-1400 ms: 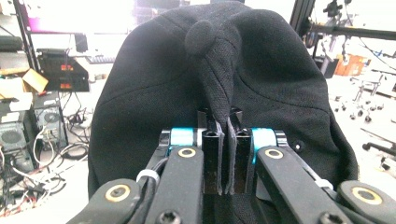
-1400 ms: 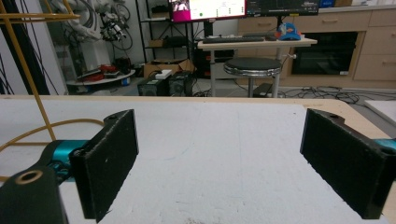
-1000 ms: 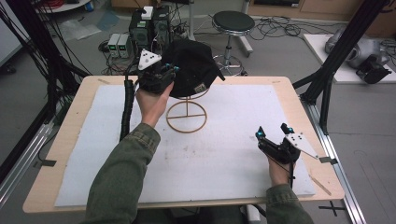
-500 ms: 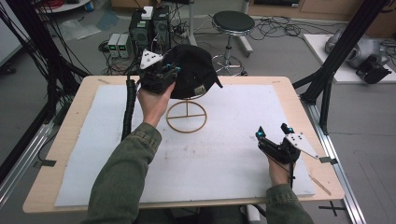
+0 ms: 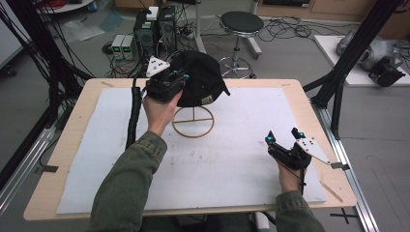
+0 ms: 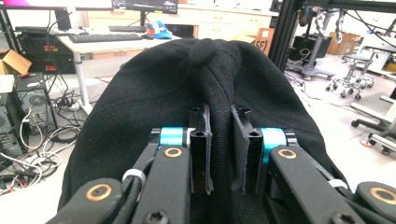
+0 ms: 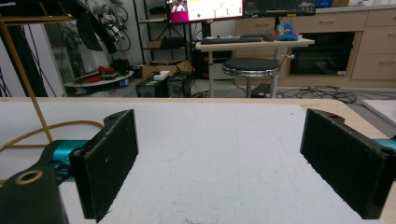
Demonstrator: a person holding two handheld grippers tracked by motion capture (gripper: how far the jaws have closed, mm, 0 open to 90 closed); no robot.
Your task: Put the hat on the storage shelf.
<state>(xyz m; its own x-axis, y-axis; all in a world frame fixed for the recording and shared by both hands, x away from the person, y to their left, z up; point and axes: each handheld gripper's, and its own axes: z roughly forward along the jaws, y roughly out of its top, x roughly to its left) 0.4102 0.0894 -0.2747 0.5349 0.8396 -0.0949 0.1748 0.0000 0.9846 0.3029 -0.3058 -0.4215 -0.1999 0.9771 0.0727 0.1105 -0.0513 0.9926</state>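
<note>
The left gripper, jaws pinched on a fold of the black cap, holds it directly over the wire stand; the right gripper rests open, well apart.

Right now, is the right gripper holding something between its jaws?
No, the right gripper stands wide open, only bare white mat between its jaws.

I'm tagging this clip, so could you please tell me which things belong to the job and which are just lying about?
In the job:
black fabric cap
gold wire hat stand
left gripper, clamped on the cap
right gripper, open

Lying about:
round black stool
computer boxes on the floor
</note>
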